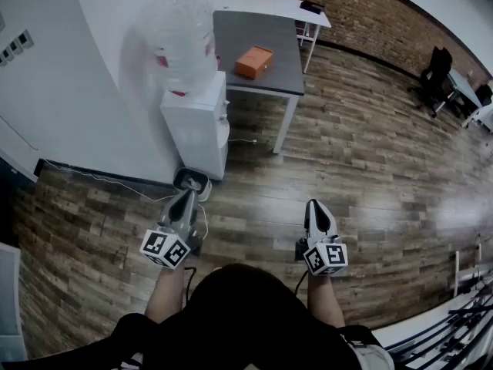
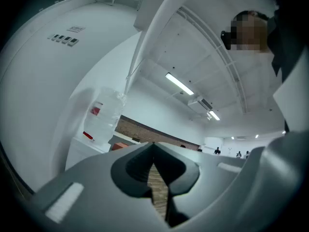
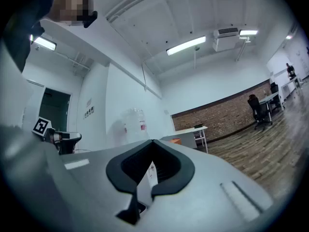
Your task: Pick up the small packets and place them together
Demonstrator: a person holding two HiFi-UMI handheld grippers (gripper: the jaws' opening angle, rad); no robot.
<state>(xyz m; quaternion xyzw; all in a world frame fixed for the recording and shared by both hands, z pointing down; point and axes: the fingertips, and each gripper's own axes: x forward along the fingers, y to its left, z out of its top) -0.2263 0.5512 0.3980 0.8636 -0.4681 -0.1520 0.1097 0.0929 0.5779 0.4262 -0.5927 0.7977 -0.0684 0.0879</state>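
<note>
My left gripper [image 1: 191, 183] and right gripper [image 1: 316, 206] hang over the floor [image 1: 385, 168], fingers clenched on nothing. A box [image 1: 254, 61] sits on the counter [image 1: 282, 48] at 12 o'clock.

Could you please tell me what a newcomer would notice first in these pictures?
The left gripper and right gripper stand out first, both shut and empty above the wooden floor near the head view's bottom. Beyond them a white water dispenser stands against the wall, and an orange box lies on the grey table beside it.
</note>
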